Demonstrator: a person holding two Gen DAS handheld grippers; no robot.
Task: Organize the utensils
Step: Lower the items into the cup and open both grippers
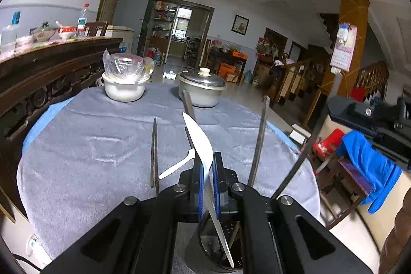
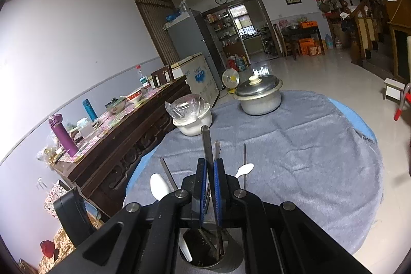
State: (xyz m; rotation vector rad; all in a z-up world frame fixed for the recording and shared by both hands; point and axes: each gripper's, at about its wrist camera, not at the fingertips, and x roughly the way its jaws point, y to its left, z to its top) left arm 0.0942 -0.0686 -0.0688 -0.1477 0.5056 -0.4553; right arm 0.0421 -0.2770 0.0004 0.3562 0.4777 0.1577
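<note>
The white spoon (image 1: pixel 203 145) was held clamped in the left hand-held gripper (image 1: pixel 208 171) and a chopstick (image 2: pixel 207 145) in the right hand-held gripper (image 2: pixel 210 179), each long axis steeply tilted, lower ends reaching into the holder (image 1: pixel 218 248) directly beneath both on the surface (image 1: pixel 90 140).

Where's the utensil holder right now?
Both wrist views show the metal utensil holder at bottom centre, on the grey cloth directly beneath the fingers.
</note>
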